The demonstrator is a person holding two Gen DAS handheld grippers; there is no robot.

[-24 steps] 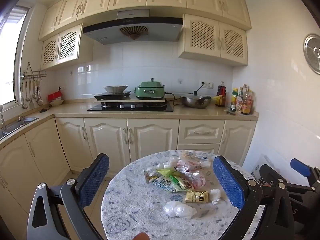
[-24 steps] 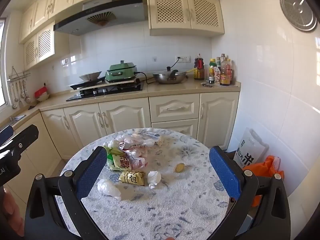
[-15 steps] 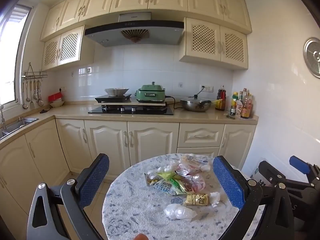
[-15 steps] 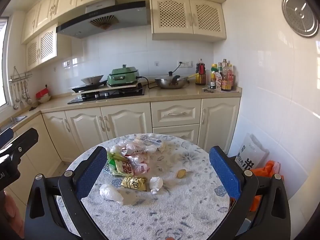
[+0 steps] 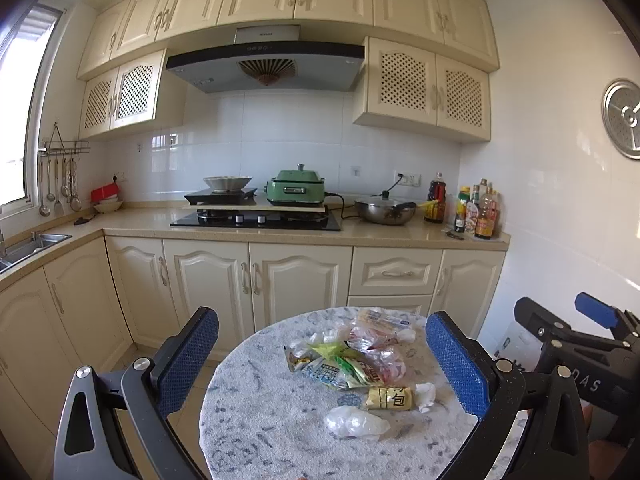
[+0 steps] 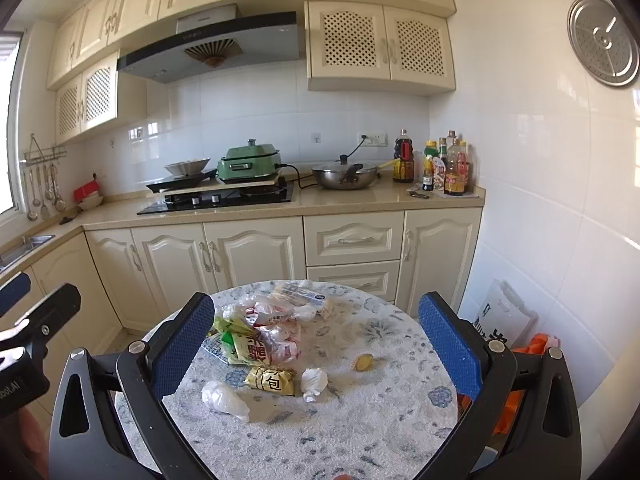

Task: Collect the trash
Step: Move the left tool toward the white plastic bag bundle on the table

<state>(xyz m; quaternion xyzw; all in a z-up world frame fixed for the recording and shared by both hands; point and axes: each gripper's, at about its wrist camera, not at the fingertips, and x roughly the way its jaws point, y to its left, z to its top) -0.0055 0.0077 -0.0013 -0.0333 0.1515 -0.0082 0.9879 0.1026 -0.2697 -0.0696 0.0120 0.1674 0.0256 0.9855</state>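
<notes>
A pile of snack wrappers (image 5: 352, 360) (image 6: 260, 332) lies on the round patterned table (image 5: 260, 420) (image 6: 380, 420). Nearer me lie a yellow packet (image 5: 388, 398) (image 6: 270, 380), a clear crumpled bag (image 5: 354, 422) (image 6: 224, 398), a white wad (image 5: 426, 394) (image 6: 314, 382) and a small yellow scrap (image 6: 365, 361). My left gripper (image 5: 322, 364) is open and empty, held above and short of the table. My right gripper (image 6: 316, 354) is open and empty, likewise above the table. Each gripper shows at the edge of the other's view.
Cream kitchen cabinets and a counter (image 5: 280, 236) with a hob, green cooker, wok and bottles stand behind the table. A sink (image 5: 36, 242) is at the left. A white bag (image 6: 504, 320) and an orange bag (image 6: 536, 344) sit on the floor at the right wall.
Both grippers have lifted and pulled back a little, so the table and trash sit lower and smaller in both views. The jaws stay open.
</notes>
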